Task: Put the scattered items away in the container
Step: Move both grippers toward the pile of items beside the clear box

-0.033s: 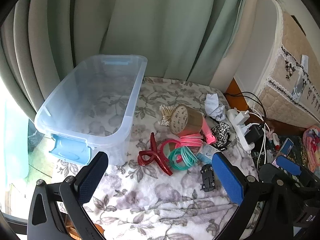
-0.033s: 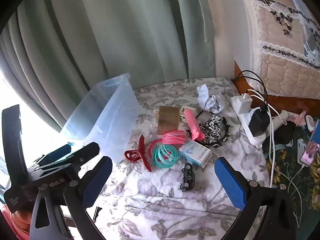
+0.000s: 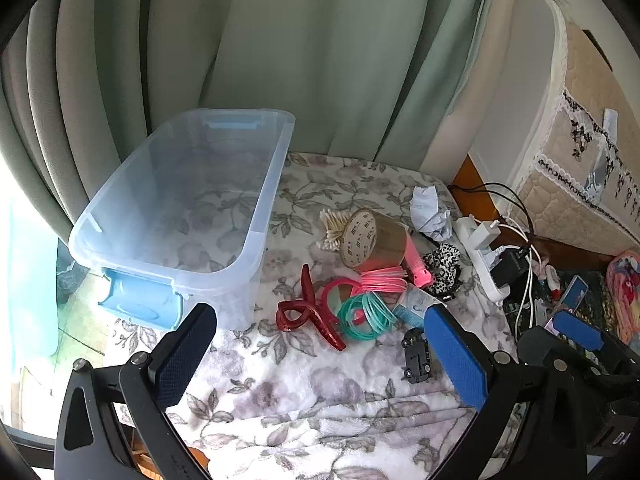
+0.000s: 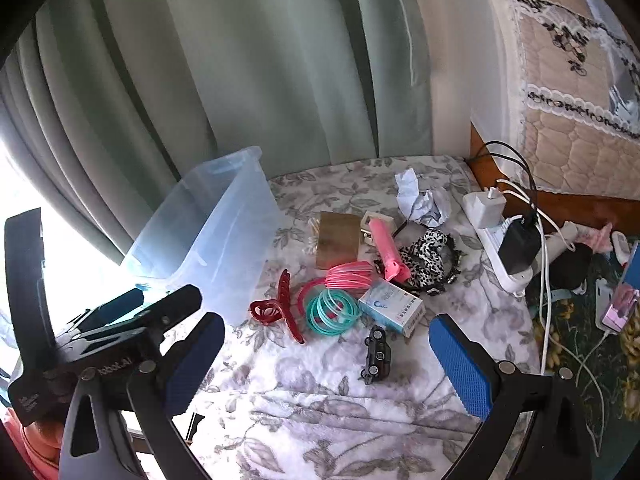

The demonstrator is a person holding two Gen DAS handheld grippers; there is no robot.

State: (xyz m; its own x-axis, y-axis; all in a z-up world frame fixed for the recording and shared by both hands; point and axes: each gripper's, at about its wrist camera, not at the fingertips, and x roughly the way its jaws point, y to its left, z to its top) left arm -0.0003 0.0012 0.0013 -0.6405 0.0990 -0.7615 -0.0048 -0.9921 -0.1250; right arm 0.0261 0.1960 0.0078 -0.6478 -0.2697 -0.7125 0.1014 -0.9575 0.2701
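The scene is lit by daylight from the window point(image 4: 24, 184) at the left, which is blown out to white beside the curtain point(image 3: 280, 60). Soft shadows are cast rightward. Straight edges are bent by fisheye distortion, and the corners are cut off by black vignetting. The centre is rendered sharp.

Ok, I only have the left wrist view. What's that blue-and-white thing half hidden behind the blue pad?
Observer: A small blue-and-white carton, lying flat beside the teal bands.
Operator: Is anything hidden behind the tape roll?
Observer: Yes, a small white square item lies there, next to the pink tube.
Operator: Is the right gripper holding anything?
Observer: No, it's open and holds nothing. The toy car lies just ahead of it.
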